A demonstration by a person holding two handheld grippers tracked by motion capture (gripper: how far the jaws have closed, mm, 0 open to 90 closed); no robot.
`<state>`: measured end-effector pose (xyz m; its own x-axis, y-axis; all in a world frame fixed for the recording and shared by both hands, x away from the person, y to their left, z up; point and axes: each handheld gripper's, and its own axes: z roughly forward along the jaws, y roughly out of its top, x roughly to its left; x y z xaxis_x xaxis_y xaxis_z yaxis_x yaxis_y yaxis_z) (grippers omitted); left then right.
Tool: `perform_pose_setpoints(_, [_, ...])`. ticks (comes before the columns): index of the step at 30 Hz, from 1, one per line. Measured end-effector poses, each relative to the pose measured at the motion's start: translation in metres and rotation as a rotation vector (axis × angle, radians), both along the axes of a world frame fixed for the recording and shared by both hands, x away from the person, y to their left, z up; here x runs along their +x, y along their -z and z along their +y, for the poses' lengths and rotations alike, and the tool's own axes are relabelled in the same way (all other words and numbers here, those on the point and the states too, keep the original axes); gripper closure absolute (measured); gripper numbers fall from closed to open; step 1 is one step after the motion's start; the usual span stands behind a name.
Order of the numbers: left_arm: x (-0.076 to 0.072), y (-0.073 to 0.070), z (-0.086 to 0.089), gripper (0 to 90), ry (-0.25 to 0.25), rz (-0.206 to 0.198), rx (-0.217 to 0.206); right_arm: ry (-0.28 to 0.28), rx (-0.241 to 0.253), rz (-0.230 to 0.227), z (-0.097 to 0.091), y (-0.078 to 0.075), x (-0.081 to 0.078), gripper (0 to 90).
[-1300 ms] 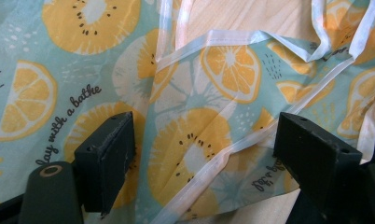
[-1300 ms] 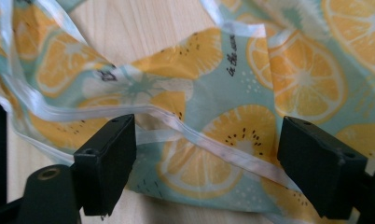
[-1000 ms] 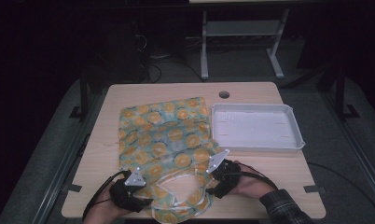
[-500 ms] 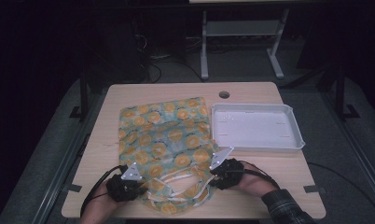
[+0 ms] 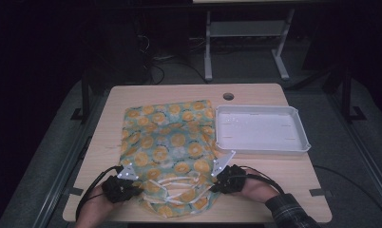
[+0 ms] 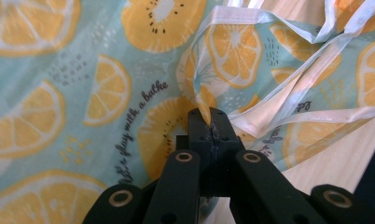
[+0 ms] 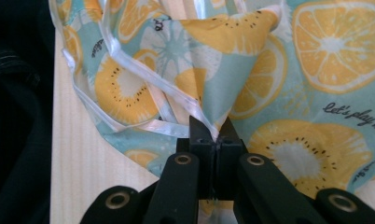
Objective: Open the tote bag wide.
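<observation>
Both jaw pairs have just been closing: left gripper (image 6: 210, 122) and right gripper (image 7: 210, 128) are each pinched fully on a fold of the fruit-print cloth (image 5: 172, 152), which lies flat mid-table, tray (image 5: 300, 142) at its 3 o'clock. Risk: thin pinches (near the trailing white ribbons (image 6: 288, 70)) may slip or snag once lifted. Gripper views show the pinch; the high view shows the overall layout.

High cam's looking forward and down over the light wooden table (image 5: 274, 175); both gripper cams are hugging the same fruit-print turquoise cloth (image 6: 73, 93) close-up.
</observation>
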<state>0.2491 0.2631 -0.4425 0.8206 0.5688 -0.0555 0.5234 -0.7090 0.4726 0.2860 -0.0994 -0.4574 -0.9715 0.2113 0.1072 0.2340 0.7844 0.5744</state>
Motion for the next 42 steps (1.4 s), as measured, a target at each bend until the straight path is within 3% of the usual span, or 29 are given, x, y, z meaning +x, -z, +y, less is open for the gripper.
perform_pose_setpoints(4, [-0.005, -0.003, 0.005, 89.8, 0.002, 0.02, -0.018, -0.019, 0.009, 0.012, 0.002, 0.0, -0.004, 88.7])
perform_pose_setpoints(12, [-0.019, -0.015, 0.011, 89.8, 0.0, 0.011, -0.058, -0.06, 0.024, 0.0, 0.002, -0.006, -0.014, 88.8])
perform_pose_setpoints(19, [-0.034, -0.028, 0.021, 89.9, -0.005, 0.008, -0.117, -0.117, 0.047, -0.008, 0.002, -0.015, -0.024, 88.8])
perform_pose_setpoints(20, [-0.038, -0.029, 0.022, 89.9, -0.017, 0.015, -0.141, -0.121, 0.049, -0.006, 0.003, -0.016, -0.026, 88.8])
perform_pose_setpoints(24, [-0.046, -0.035, 0.026, 89.9, -0.003, 0.009, -0.167, -0.137, 0.058, -0.014, 0.002, -0.022, -0.032, 88.8])
perform_pose_setpoints(35, [-0.035, -0.068, 0.029, 89.8, 0.004, -0.086, -0.22, -0.103, 0.131, -0.081, -0.006, -0.046, -0.021, 88.7])
perform_pose_setpoints(42, [-0.012, -0.094, 0.035, 89.9, -0.017, -0.158, -0.255, -0.072, 0.169, -0.128, -0.008, -0.068, -0.005, 88.6])
